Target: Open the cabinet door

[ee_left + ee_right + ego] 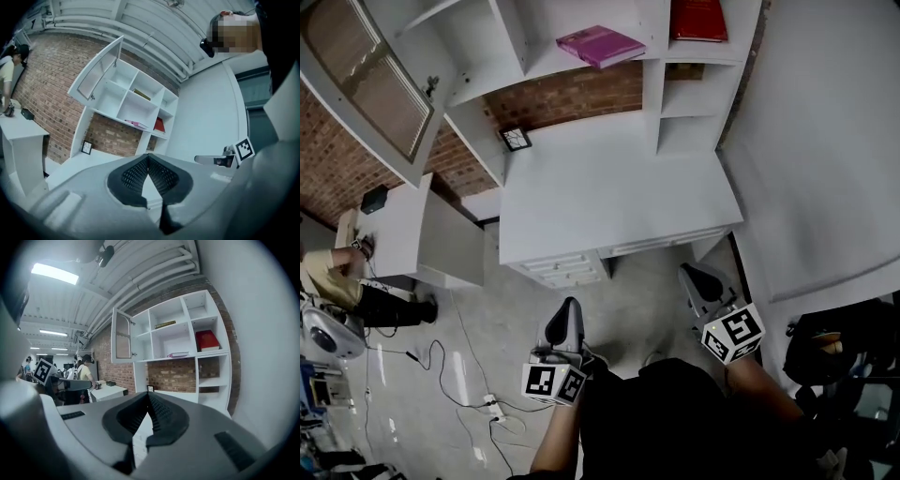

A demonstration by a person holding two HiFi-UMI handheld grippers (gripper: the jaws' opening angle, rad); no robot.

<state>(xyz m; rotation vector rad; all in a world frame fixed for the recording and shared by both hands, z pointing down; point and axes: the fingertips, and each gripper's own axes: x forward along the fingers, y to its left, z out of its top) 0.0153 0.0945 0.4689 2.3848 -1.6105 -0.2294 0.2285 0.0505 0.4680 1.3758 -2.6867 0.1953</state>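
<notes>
The white shelf cabinet [581,66] fills the far wall above a broad white bench [609,197]. Its only door, the glazed cabinet door [366,75], is at the far left of the top row and already stands swung wide out to the left, over a smaller side bench [403,225]. The opening looks done, or nearly so. The main risk is that the door, hanging free with nothing holding it, could swing back or be knocked by a careless reach, since it juts well out from the cabinet. A second risk is on the floor, where a cable [455,375] trails across the near left and could catch a foot on a step toward the door. A pink book [600,44] lying on an open shelf could slide if the cabinet is jolted. Both tools are held on the near side, well apart from the bench and the door. The left tool [567,314] is clenched, its ribbed pads meeting at the tip with nothing between them. The right tool [697,279] is clenched and empty too, touching nothing. Either would have to open its jaws before it could take the door's edge or knob.
</notes>
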